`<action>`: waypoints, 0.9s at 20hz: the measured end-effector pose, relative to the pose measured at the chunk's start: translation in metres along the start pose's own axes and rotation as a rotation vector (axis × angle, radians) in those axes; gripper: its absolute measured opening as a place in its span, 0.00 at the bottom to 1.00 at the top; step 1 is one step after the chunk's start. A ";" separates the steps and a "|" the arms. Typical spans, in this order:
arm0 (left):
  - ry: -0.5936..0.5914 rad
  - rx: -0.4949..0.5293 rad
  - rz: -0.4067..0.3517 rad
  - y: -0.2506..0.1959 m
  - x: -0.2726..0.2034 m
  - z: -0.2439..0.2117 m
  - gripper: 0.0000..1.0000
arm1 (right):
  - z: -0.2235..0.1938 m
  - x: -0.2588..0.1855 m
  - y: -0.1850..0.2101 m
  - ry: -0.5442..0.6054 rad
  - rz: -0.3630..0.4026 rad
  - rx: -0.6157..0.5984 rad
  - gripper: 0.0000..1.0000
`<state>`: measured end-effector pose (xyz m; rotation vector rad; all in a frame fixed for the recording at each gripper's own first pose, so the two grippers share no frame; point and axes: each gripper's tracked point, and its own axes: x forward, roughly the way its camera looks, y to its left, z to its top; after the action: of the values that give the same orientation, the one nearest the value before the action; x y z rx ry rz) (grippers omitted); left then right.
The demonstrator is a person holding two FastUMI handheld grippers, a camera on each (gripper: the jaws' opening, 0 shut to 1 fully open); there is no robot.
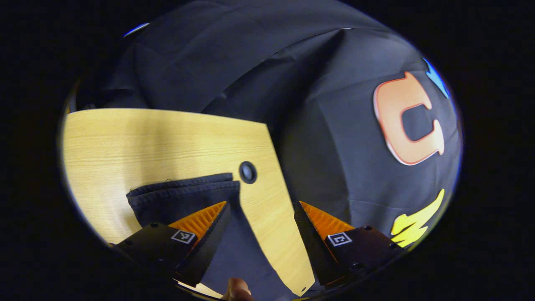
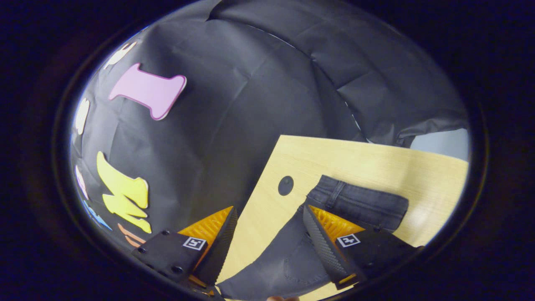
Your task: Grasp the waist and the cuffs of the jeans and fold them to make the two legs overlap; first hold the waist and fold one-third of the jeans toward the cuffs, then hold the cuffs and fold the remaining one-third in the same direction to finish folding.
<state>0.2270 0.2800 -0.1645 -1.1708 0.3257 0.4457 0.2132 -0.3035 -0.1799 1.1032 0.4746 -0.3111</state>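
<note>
Open left tool (image 1: 261, 209) hovers over dark jeans (image 1: 184, 196) on table (image 1: 125, 142).

Dark jeans (image 1: 184, 200) are lying flat on the wooden table, cuffs stacked at roughly 9 o'clock in the left gripper view; the waistband (image 2: 359, 200) is sitting around 3 o'clock in the right gripper view, legs probably overlapping.

1 jeans (image 2: 359, 202), 1 table (image 2: 376, 159), 1 table hole (image 2: 285, 185)

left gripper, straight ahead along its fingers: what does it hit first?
Likely the wooden table near its round grommet hole. The left gripper is open, with the dark jeans lying just left of that line and passing under the left finger. Depth is unclear, so it could clip the jeans' edge first.
</note>
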 end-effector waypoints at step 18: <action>-0.275 0.780 -0.255 -0.081 -0.182 -0.045 0.98 | -0.040 -0.064 -0.107 0.080 -0.156 0.145 0.98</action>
<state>0.1085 0.1819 -0.0302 -0.3720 0.0855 0.2119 0.0996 -0.3118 -0.2455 1.2251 0.6186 -0.4449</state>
